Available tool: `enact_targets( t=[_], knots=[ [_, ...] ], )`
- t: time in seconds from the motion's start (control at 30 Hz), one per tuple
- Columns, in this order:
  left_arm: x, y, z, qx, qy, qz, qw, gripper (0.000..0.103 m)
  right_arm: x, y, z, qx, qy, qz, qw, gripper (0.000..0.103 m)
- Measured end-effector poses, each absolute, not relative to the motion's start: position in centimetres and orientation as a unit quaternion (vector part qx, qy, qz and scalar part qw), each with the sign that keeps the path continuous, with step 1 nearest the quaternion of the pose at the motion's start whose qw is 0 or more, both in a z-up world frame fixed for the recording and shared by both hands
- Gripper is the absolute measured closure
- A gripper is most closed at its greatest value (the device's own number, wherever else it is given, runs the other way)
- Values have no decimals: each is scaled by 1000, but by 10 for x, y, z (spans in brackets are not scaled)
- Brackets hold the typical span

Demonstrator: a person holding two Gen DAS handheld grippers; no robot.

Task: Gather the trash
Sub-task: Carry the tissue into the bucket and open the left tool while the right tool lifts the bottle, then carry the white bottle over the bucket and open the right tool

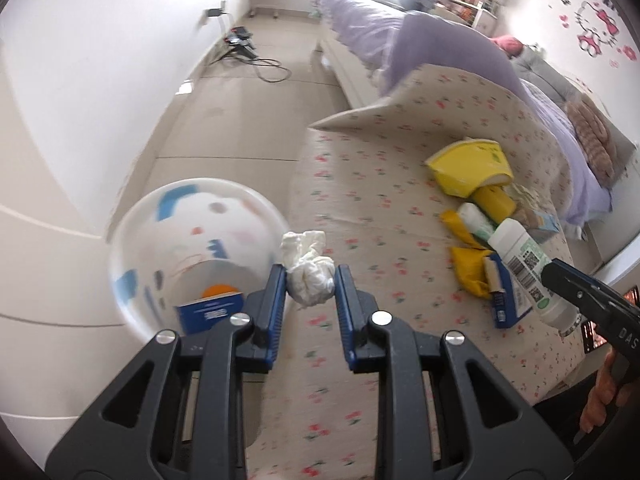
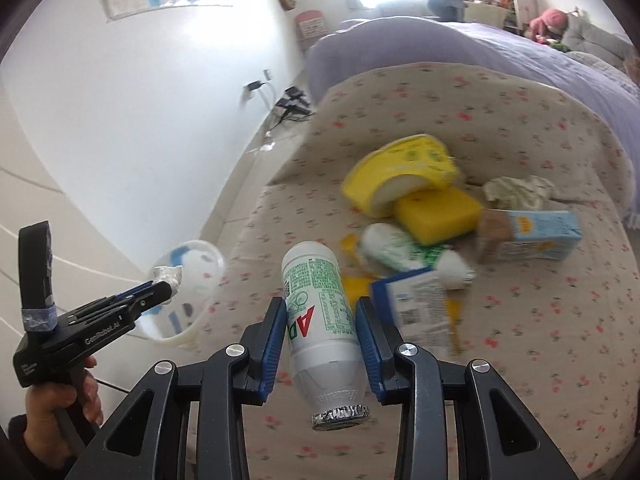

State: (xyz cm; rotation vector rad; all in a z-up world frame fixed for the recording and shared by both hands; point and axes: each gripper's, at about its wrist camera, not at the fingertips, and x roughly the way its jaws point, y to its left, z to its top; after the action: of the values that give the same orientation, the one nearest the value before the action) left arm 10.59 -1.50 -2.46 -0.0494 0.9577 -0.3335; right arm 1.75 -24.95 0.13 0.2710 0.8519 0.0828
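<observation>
My left gripper is shut on a crumpled white tissue, held over the edge of the flowered bed cover beside a clear plastic bin. The bin has a cartoon print; a blue box and an orange item lie inside. My right gripper is shut on a white drink bottle with green print and a foil cap, pointing toward the camera. In the left wrist view the bottle and right gripper show at the right. In the right wrist view the left gripper and tissue hover at the bin.
On the flowered cover lies a pile: a yellow paper bowl, a yellow box, a light blue carton, a blue-white packet, a white wrapper. A purple quilt lies behind. Cables run on the tiled floor.
</observation>
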Motion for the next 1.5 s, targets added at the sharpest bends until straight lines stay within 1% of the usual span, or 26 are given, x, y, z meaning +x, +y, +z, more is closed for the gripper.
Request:
enact_targets(
  t=[0.2, 0.4, 0.47, 0.5, 0.53, 0.57, 0.6, 0.63, 0.8, 1.0, 1.17, 1.37, 1.47, 1.5],
  knots=[
    [108, 18, -26, -41, 460, -128, 878, 76, 29, -213, 4, 127, 414, 75, 898, 67],
    [116, 39, -28, -51, 457, -107, 882, 76, 45, -185, -2, 145, 421, 117, 888, 67],
    [121, 41, -29, -49, 456, -106, 882, 72, 53, -176, -5, 154, 422, 133, 884, 67],
    [122, 43, -30, -50, 458, -102, 882, 66, 55, -173, -6, 155, 422, 136, 883, 67],
    [124, 45, -32, -49, 461, -97, 881, 53, 61, -168, -8, 158, 422, 143, 881, 67],
    [125, 47, -33, -50, 464, -88, 880, 45, 64, -164, -9, 160, 423, 147, 880, 67],
    [126, 51, -33, -55, 467, -72, 880, 33, 69, -161, -11, 163, 425, 152, 877, 67],
    [126, 54, -32, -60, 467, -66, 879, 26, 74, -157, -14, 167, 426, 158, 875, 67],
    [128, 64, -26, -82, 476, -49, 874, 14, 97, -143, -30, 174, 439, 165, 866, 67],
    [126, 76, -22, -93, 477, -25, 874, 6, 121, -131, -42, 181, 451, 173, 857, 66],
    [124, 87, -17, -97, 473, -5, 876, 4, 135, -124, -46, 187, 456, 181, 851, 66],
    [125, 92, -15, -79, 470, 15, 879, 1, 153, -108, -47, 180, 461, 191, 848, 66],
    [125, 92, -14, -75, 469, 16, 880, 1, 159, -100, -46, 180, 449, 211, 849, 63],
    [124, 92, -13, -74, 469, 16, 880, 1, 159, -100, -45, 180, 446, 216, 850, 51]
  ],
)
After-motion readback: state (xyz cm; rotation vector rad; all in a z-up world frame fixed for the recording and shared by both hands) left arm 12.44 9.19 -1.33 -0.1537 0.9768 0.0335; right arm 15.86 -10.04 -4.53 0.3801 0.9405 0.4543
